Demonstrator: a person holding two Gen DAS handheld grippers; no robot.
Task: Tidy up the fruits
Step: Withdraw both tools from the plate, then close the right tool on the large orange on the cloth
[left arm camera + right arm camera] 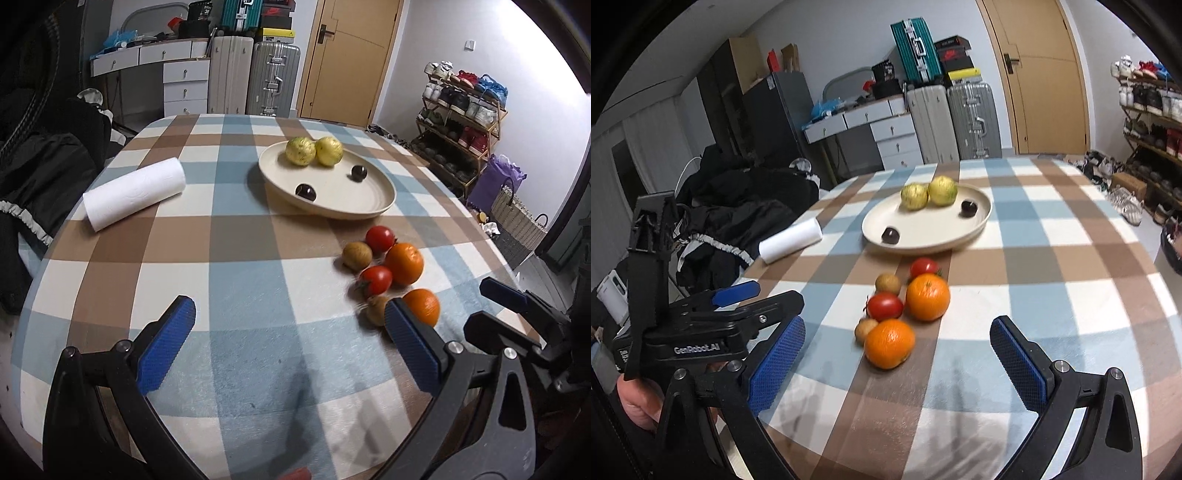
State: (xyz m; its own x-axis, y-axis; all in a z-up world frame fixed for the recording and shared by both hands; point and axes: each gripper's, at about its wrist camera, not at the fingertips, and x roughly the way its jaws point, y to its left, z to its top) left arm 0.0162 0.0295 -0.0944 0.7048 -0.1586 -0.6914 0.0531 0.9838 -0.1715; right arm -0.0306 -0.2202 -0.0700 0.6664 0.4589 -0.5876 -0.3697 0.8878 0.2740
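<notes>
A cream plate on the checked tablecloth holds two yellow-green fruits and two dark plums. In front of it lies a cluster on the cloth: two oranges, two red tomatoes and two small brown fruits. My left gripper is open and empty, left of the cluster. My right gripper is open and empty, just short of the near orange. It also shows in the left wrist view.
A white paper towel roll lies on the table's left side. Dark clothing is piled past the left table edge. Suitcases, drawers, a door and a shoe rack stand beyond the table.
</notes>
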